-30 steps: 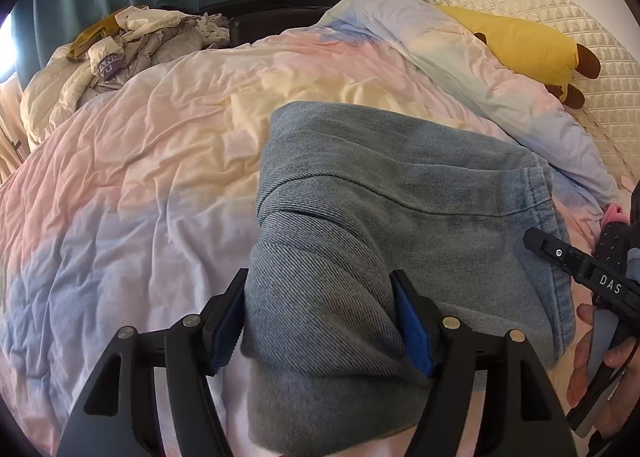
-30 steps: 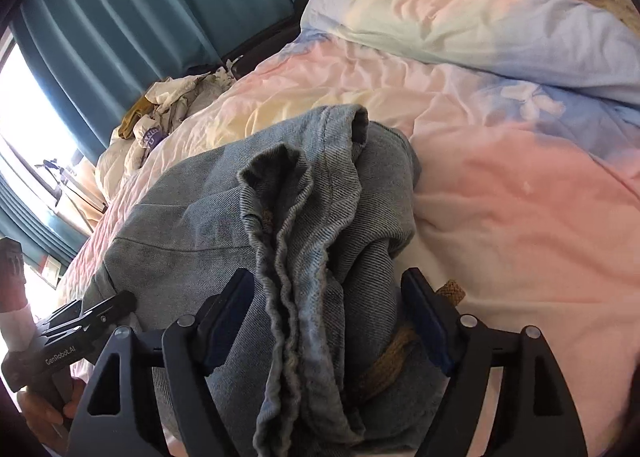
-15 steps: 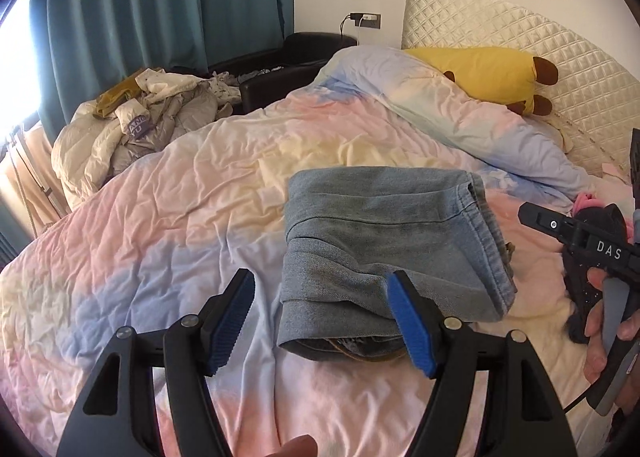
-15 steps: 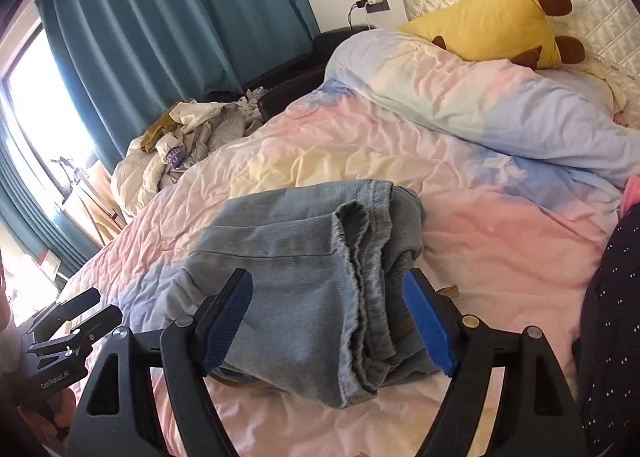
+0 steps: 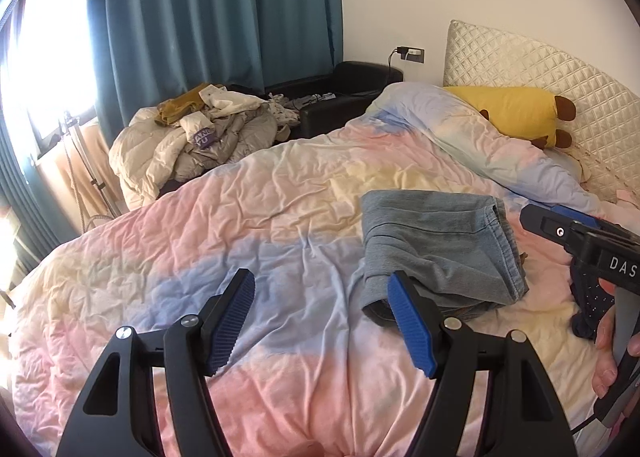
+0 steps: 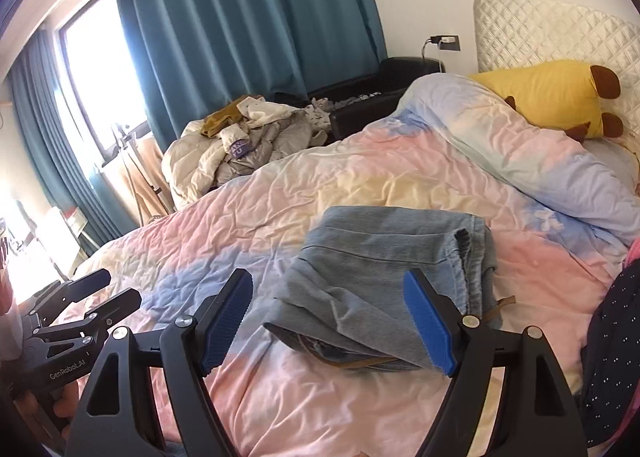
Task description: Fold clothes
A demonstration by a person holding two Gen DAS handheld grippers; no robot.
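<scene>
A folded pair of light blue jeans (image 5: pixel 436 249) lies on the pastel quilt (image 5: pixel 256 217) of the bed; it also shows in the right wrist view (image 6: pixel 384 277). My left gripper (image 5: pixel 324 321) is open and empty, above the quilt, near and to the left of the jeans. My right gripper (image 6: pixel 332 317) is open and empty, held back from the jeans' near edge. The right gripper also shows at the right edge of the left wrist view (image 5: pixel 580 241). The left gripper also shows at the lower left of the right wrist view (image 6: pixel 92 305).
A dark dotted garment (image 6: pixel 612 345) lies on the bed right of the jeans. A yellow plush toy (image 5: pixel 516 113) rests by the quilted headboard (image 5: pixel 532 61). A heap of clothes (image 5: pixel 200 137) sits beyond the bed's far side, under teal curtains (image 5: pixel 216 17).
Both grippers have pulled back and up from the jeans, which were between their jaws a second ago. The jeans stay folded on the quilt.
</scene>
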